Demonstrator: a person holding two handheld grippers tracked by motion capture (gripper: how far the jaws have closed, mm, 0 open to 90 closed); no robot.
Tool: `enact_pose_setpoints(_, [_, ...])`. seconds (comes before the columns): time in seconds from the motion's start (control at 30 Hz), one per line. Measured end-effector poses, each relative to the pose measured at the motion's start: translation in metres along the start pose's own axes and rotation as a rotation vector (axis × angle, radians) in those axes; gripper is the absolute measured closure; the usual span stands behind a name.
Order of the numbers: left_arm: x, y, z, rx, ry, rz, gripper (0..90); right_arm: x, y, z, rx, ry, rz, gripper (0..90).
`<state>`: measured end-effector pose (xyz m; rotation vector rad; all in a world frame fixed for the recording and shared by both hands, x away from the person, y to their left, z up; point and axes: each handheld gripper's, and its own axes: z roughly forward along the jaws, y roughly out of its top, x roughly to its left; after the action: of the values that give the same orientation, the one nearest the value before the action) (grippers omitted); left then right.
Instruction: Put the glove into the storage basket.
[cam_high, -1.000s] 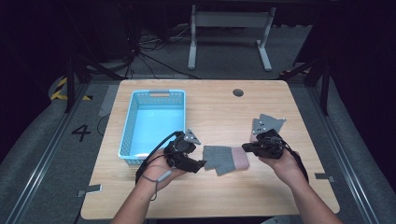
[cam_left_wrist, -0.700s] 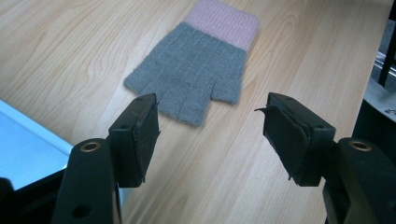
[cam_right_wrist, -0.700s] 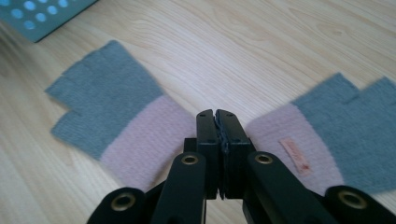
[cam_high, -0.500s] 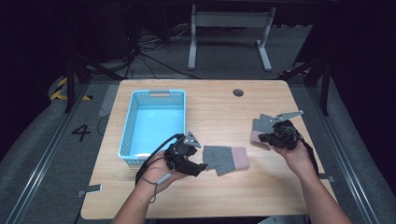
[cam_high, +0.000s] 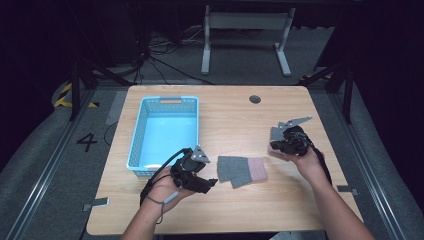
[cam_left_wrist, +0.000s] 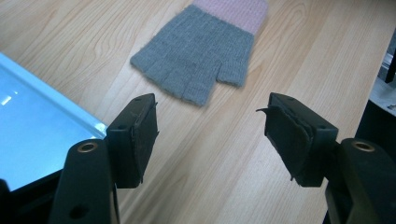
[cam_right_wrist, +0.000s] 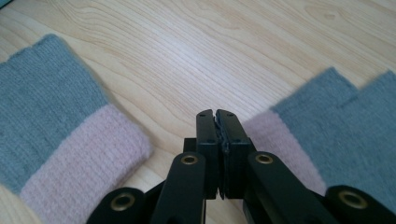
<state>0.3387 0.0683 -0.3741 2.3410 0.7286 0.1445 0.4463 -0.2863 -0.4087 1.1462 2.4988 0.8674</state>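
Observation:
A grey fingerless glove (cam_high: 235, 169) with a pink cuff (cam_high: 258, 169) lies flat at the middle of the wooden table (cam_high: 230, 117). My left gripper (cam_high: 207, 182) stands just left of it, jaws open and empty. In the left gripper view (cam_left_wrist: 210, 135) the same glove (cam_left_wrist: 196, 60) lies a short way ahead of the jaws. A second grey and pink glove (cam_high: 276, 133) lies to the right, partly under my right gripper (cam_high: 276, 147). The right gripper (cam_right_wrist: 215, 115) is shut with nothing in it, over bare wood between one glove (cam_right_wrist: 56, 140) and the other glove (cam_right_wrist: 341, 135).
A light blue plastic basket (cam_high: 136, 135) stands empty at the table's left, close behind my left hand; its corner (cam_left_wrist: 70, 109) shows in the left gripper view. A round cable hole (cam_high: 255, 99) sits near the far edge. Dark floor surrounds the table.
My right gripper has drawn away from the middle glove's cuff, up and to the right, onto the second glove. The left gripper has stayed put, open.

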Motion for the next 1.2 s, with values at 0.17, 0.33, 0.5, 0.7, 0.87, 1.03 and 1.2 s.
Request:
enact_pose_setpoints(0.17, [0.0, -0.007, -0.002, 0.006, 0.011, -0.016, 34.8, 0.001, 0.004, 0.015, 0.007, 0.012, -0.013, 88.5])
enact_pose_setpoints(0.33, [0.0, -0.009, -0.004, 0.007, 0.02, -0.023, 34.7, -0.001, 0.006, 0.024, 0.029, 0.011, -0.019, 88.2])
enact_pose_setpoints(0.5, [0.001, -0.008, -0.003, 0.006, 0.018, -0.02, 34.5, -0.005, 0.002, 0.027, 0.052, 0.011, 0.003, 88.0])
enact_pose_setpoints(0.7, [0.0, -0.003, 0.0, 0.003, 0.007, -0.003, 34.5, -0.007, -0.004, 0.023, 0.073, -0.006, 0.012, 87.9])
enact_pose_setpoints(0.87, [0.0, 0.003, 0.003, 0.002, -0.004, 0.014, 34.5, -0.009, -0.012, 0.018, 0.077, -0.016, 0.024, 87.9])
enact_pose_setpoints(1.03, [-0.001, 0.012, 0.009, 0.004, -0.025, 0.035, 34.5, -0.014, -0.022, 0.012, 0.083, -0.029, 0.051, 87.8])
enact_pose_setpoints(1.2, [-0.002, 0.016, 0.012, 0.007, -0.035, 0.047, 34.5, -0.018, -0.029, 0.009, 0.089, -0.037, 0.07, 87.9])
